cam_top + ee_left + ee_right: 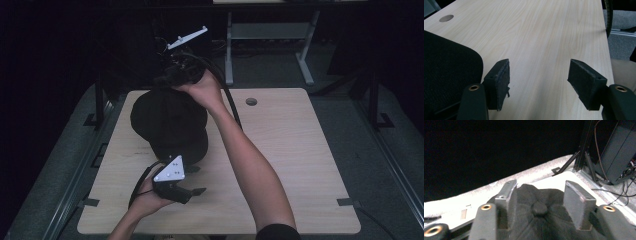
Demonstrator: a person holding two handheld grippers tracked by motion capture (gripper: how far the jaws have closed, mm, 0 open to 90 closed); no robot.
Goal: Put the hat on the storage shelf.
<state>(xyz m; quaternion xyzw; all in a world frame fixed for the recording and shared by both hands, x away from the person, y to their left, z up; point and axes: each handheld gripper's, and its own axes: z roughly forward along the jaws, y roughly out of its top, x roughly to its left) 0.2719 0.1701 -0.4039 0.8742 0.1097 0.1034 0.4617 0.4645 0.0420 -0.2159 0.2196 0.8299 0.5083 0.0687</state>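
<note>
Your right arm reaches far forward; the right gripper (pixel 176 79) straddles the black cap (pixel 170 125), jaws parted around its crown, not clamped. Your left gripper (pixel 196 181) rests low with jaws apart and empty, the cap just beside its left jaw on the pale wooden table (pixel 290 150).

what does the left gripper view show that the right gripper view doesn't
Left gripper view: the open left hand-held gripper over bare light wooden tabletop with a round cable hole.

Right gripper view: the right hand-held gripper open around the crown button of the black fabric cap, with grey carpet behind.

Both: the cap and the table.
</note>
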